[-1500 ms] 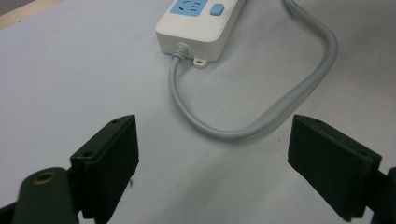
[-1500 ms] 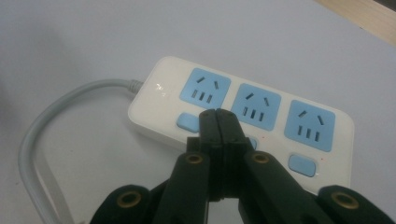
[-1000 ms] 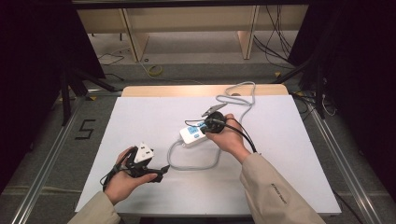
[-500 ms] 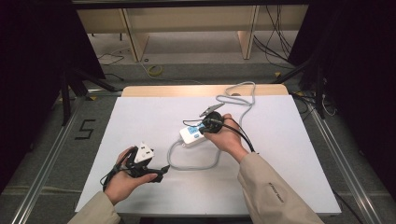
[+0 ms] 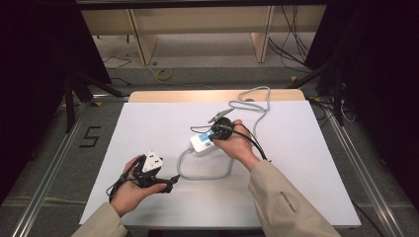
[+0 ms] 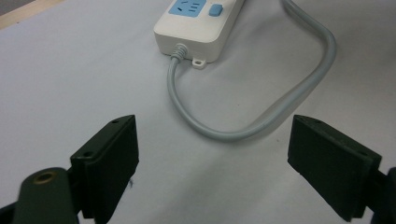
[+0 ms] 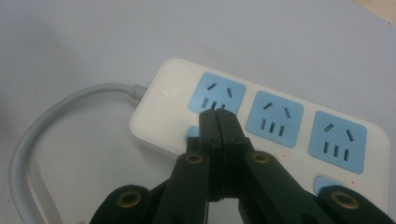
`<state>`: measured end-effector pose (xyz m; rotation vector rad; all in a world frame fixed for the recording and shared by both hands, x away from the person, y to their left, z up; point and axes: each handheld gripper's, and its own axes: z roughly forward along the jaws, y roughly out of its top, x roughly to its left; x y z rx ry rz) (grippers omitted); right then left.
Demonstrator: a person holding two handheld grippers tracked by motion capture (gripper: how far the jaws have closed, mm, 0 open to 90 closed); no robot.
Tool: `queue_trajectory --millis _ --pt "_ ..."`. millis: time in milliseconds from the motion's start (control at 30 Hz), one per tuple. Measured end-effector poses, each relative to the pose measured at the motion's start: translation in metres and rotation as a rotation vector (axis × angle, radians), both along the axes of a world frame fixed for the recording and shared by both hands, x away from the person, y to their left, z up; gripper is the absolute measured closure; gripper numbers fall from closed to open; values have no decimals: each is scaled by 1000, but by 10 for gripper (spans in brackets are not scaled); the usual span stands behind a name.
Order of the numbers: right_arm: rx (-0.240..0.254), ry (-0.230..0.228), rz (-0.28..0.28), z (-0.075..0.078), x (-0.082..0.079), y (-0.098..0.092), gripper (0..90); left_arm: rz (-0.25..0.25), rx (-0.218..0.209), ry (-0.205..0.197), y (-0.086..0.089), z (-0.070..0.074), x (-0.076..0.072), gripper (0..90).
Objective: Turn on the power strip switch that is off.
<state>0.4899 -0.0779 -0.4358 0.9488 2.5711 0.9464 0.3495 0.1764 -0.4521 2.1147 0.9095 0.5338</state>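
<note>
A white power strip [image 5: 201, 144] with blue sockets lies mid-table, and its grey cable [image 5: 207, 175] loops toward the front. My right gripper [image 5: 215, 133] is shut with nothing between its jaws. In the right gripper view its tips [image 7: 218, 116] sit over the power strip [image 7: 159, 116], at the lower edge of the first blue socket [image 7: 217, 93]. They partly cover a small blue switch [image 7: 191, 133]. My left gripper [image 5: 169, 181] rests open near the front left. In the left gripper view it [image 6: 212, 135] faces the cable [image 6: 261, 126] and the end of the strip [image 6: 196, 28].
The white table top [image 5: 306, 163] has bare room on the right and far left. The grey cable runs on to the table's back edge [image 5: 257, 96]. Wooden shelf legs and loose wires lie beyond, and metal rails flank the table. A "5" mark [image 5: 91, 137] is on the floor.
The right hand has shifted slightly over the power strip. The left hand has stayed still.
</note>
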Motion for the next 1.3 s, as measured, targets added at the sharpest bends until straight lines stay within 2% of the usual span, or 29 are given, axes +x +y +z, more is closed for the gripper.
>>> queue_trajectory --millis 1300 --pt "-29 34 -6 -9 7 11 900 -4 3 6 0 0 0 160"
